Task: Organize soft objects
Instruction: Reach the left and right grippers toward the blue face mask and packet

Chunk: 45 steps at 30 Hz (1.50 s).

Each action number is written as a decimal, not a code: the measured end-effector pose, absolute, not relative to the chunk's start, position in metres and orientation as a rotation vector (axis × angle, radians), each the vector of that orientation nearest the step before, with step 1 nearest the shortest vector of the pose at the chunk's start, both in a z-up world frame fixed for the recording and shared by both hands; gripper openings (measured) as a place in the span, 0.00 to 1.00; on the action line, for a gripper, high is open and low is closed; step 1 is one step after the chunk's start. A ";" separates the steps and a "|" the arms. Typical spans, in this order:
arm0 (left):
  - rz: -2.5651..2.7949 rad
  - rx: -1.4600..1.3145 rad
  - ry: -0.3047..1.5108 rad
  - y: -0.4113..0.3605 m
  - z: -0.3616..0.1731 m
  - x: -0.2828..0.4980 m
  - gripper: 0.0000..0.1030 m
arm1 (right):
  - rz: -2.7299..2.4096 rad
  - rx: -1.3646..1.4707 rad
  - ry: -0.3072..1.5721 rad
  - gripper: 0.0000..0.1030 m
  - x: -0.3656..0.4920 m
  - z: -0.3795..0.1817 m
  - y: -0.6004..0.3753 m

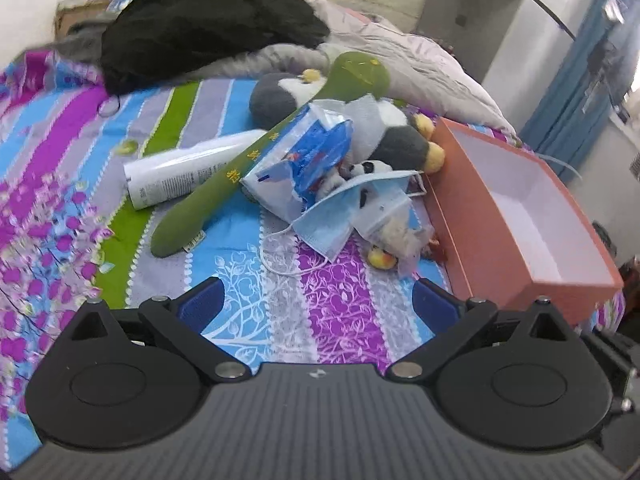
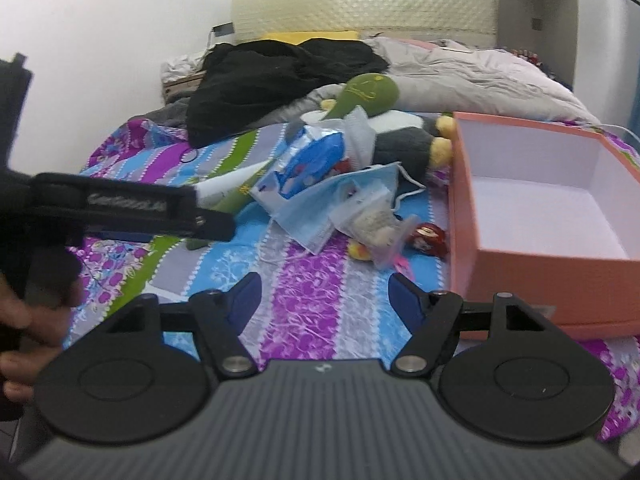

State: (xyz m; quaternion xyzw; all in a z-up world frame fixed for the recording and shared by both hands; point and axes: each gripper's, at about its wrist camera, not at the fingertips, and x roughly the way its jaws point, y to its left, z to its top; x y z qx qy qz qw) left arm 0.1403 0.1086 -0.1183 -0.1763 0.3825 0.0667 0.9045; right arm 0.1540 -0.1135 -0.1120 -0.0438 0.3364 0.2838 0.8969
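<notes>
Ahead and right of both grippers: orange box (image 1: 520, 216), empty, long axis running away. Dead ahead of the left gripper (image 1: 316, 304), spread and holding nothing: green plush (image 1: 248, 160), long axis slanting from near-left to far-right. Closer, just beyond the right gripper (image 2: 324, 294), likewise spread and empty: blue mask (image 2: 320, 208), probably the handiest first pick.

yellow characters on the long green plush (image 1: 256, 164), too blurred to read.
</notes>
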 end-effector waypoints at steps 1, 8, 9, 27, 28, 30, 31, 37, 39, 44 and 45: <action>0.135 -0.400 0.794 0.115 -0.121 0.144 0.99 | 0.598 -0.089 0.706 0.70 0.156 -0.114 -0.110; 0.158 -0.474 0.765 0.142 -0.133 0.164 0.98 | 0.601 -0.129 0.690 0.70 0.179 -0.130 -0.086; 0.159 -0.480 0.766 0.144 -0.136 0.166 0.96 | 0.596 -0.136 0.689 0.70 0.184 -0.133 -0.084; 0.102 -0.490 0.818 0.162 -0.199 0.253 0.65 | 0.517 -0.286 0.641 0.69 0.258 -0.190 -0.059; 0.095 -0.501 0.820 0.163 -0.201 0.257 0.64 | 0.535 -0.299 0.648 0.69 0.261 -0.192 -0.057; 0.075 -0.503 0.818 0.164 -0.204 0.264 0.54 | 0.579 -0.299 0.665 0.69 0.267 -0.197 -0.056; 0.073 -0.496 0.829 0.163 -0.206 0.268 0.51 | 0.584 -0.291 0.665 0.69 0.269 -0.198 -0.056; 0.036 -0.519 0.852 0.163 -0.216 0.285 0.14 | 0.555 -0.298 0.671 0.60 0.280 -0.211 -0.057; 0.032 -0.499 0.848 0.159 -0.215 0.286 0.06 | 0.534 -0.302 0.668 0.45 0.281 -0.212 -0.057; 0.005 -0.509 0.812 0.147 -0.200 0.277 0.02 | 0.545 -0.302 0.642 0.22 0.278 -0.204 -0.060; 0.001 -0.518 0.805 0.144 -0.196 0.274 0.02 | 0.546 -0.302 0.636 0.22 0.277 -0.202 -0.061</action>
